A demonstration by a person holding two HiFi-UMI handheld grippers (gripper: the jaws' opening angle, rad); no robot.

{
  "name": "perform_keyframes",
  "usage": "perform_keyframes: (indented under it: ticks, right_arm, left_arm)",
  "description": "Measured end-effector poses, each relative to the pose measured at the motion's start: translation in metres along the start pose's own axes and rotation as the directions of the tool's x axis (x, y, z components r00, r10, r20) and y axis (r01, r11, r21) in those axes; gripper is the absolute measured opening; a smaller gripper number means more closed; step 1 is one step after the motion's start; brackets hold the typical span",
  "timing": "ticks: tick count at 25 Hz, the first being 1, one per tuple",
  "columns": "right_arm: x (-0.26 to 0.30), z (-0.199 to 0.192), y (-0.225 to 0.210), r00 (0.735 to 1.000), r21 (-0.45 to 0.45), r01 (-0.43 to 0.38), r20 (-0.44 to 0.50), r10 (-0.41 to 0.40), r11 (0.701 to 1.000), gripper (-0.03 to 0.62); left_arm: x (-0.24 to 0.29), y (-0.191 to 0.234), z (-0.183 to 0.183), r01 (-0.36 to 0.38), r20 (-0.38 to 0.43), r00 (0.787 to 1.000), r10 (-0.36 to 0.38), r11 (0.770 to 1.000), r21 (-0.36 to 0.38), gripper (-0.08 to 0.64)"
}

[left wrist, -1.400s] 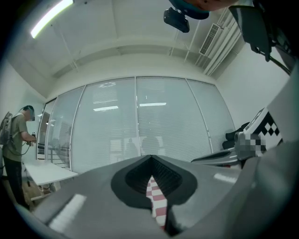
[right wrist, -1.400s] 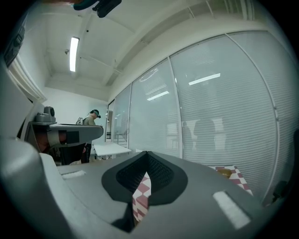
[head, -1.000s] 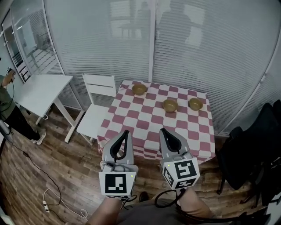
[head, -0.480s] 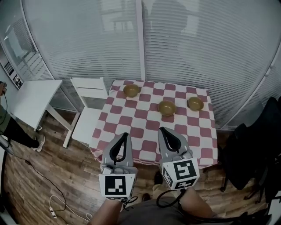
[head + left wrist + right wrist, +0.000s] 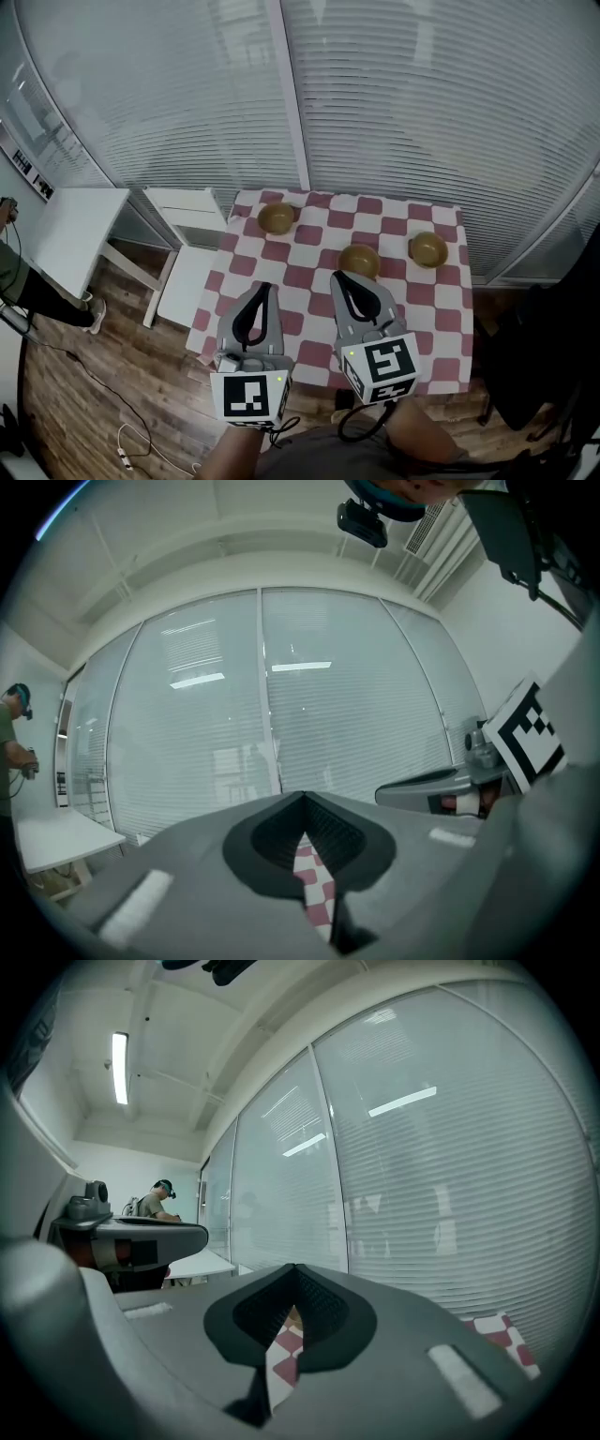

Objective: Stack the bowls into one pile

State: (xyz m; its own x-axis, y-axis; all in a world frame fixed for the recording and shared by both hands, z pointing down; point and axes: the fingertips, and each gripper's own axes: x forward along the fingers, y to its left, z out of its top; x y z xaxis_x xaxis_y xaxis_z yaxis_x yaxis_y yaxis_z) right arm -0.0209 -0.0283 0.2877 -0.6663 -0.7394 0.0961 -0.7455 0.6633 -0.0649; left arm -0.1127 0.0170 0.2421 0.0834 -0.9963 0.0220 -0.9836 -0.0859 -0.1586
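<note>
So far nothing is stacked: three bowls sit apart on the checked table (image 5: 298, 272). The left bowl (image 5: 277, 217) is near the far left corner. The middle bowl (image 5: 359, 261) is around the centre, and the right bowl (image 5: 428, 248) lies to its right, near the right edge. Both grippers hover over the near half of the table, touching no bowl. The left gripper (image 5: 266, 287) has its jaws pressed together at the tips, with nothing between them. The right gripper (image 5: 337, 277) is likewise closed on nothing, and its tips point at the middle bowl just beyond. I judge this the approach step. Next, one gripper needs to spread its jaws, come down over a rim, probably the middle bowl's, and pinch it for lifting onto a neighbour.
</note>
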Motion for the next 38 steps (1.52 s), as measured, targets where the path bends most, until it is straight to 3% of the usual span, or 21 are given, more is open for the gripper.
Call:
perform_keyframes:
  ticks: [10, 16, 21, 28, 38]
  right_arm:
    - [0.050, 0.038, -0.030, 0.997, -0.029, -0.056, 0.059, 0.058, 0.998, 0.028]
    - [0.076, 0.041, -0.034, 0.997, -0.033, -0.055, 0.053, 0.057, 0.998, 0.028]
    - [0.107, 0.022, -0.037, 0.999, -0.035, -0.033, 0.007, 0.033, 0.999, 0.028]
    - [0.170, -0.016, -0.044, 0.995, 0.007, 0.022, -0.101, -0.022, 1.000, 0.028]
    - [0.271, -0.116, -0.051, 0.951, 0.086, 0.109, -0.298, -0.079, 0.990, 0.044]
  left_arm:
    - [0.040, 0.021, 0.034, -0.102, 0.072, 0.992, 0.100, 0.995, 0.025, 0.000]
    - [0.055, 0.040, 0.023, -0.126, 0.049, 0.991, 0.125, 0.992, 0.004, 0.000]
    - [0.079, 0.055, -0.002, -0.093, 0.038, 0.995, 0.093, 0.995, -0.022, 0.000]
    - [0.119, 0.096, -0.047, -0.065, -0.048, 0.997, 0.061, 0.994, -0.093, 0.000]
    - [0.179, 0.147, -0.132, -0.017, -0.168, 0.986, -0.017, 0.981, -0.195, 0.000]
